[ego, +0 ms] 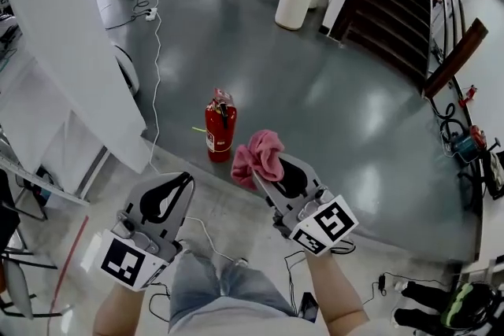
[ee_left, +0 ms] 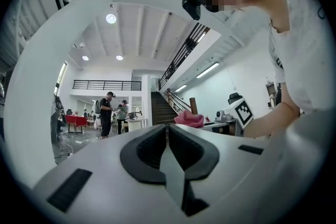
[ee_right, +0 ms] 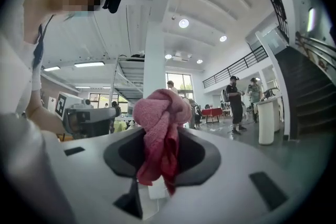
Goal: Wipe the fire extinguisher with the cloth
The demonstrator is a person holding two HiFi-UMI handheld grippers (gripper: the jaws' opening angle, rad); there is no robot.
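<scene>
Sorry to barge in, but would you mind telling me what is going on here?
A person stands holding a claw in each hand. The right claw is shut on a pink cloth. The left claw is shut and empty. The red fire extinguisher stands upright on the floor ahead, apart from both; wiping has not yet begun.

My left gripper [ego: 186, 182] and right gripper [ego: 269, 174] are grey shells with black pads [ee_left: 140, 156], each with a black-and-white marker cube [ego: 126, 262] toward six o'clock. I wear blue jeans [ego: 224, 287] and a white shirt [ee_left: 307, 39].
</scene>
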